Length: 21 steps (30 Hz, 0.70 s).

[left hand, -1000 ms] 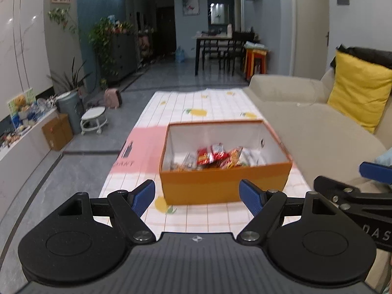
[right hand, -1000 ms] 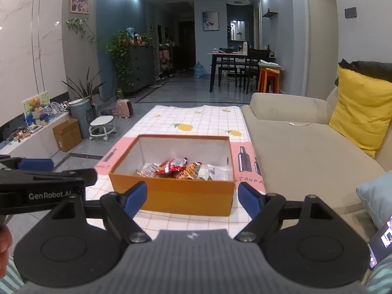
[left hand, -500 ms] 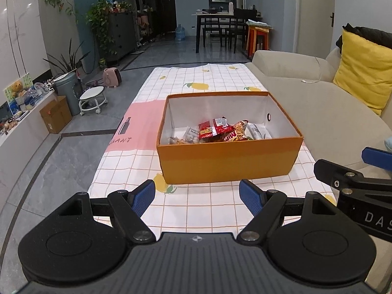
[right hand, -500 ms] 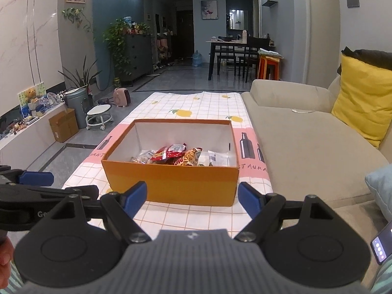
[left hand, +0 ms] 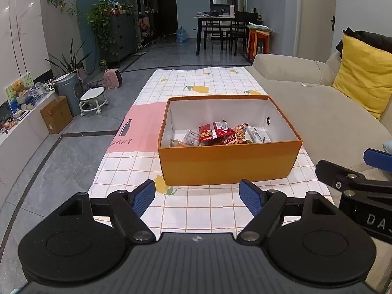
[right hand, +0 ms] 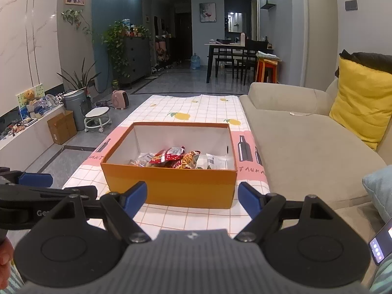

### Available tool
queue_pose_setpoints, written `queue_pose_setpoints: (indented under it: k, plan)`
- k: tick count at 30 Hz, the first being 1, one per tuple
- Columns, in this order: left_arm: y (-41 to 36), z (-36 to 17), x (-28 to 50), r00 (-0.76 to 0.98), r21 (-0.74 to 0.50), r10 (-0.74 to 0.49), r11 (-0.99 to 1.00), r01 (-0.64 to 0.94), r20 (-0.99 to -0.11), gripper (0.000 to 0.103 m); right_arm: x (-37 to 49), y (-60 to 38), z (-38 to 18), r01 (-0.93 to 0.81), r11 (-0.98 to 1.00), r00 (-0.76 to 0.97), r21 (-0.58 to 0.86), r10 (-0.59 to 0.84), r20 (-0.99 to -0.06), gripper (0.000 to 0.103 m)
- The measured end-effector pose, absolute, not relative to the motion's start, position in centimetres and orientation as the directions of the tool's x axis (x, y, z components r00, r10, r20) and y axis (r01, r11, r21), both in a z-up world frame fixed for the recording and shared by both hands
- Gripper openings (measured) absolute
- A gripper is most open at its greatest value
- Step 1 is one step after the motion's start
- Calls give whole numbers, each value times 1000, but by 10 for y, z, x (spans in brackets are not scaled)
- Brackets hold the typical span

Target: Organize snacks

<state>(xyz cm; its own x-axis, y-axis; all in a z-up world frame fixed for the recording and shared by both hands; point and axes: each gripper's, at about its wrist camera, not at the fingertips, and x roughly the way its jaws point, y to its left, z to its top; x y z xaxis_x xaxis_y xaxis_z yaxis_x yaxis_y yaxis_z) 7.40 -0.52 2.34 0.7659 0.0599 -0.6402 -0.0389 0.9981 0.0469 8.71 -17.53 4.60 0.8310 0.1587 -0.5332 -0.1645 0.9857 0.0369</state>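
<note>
Presently both tools, left tool (left hand: 197, 197) and right tool (right hand: 192, 196), hover with fingers apart, empty, short of the one orange box (left hand: 230, 164) on the table (left hand: 196, 210). Roughly five snack packets (left hand: 220, 134) overlap inside; a careless pinch could grab two, or crush one.

Black left hand-held gripper (left hand: 197, 197) and right hand-held gripper (right hand: 192, 196), blue ribbed pads, silver screws, ridged grey bodies.
</note>
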Motion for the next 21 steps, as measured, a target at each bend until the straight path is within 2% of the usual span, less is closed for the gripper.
queue_pose_setpoints:
  k: [21]
  plan:
    - [-4,26,76,772,32,60,998,-51,-633,91,90,-177,43,-168,985,826,49,168,-538,84]
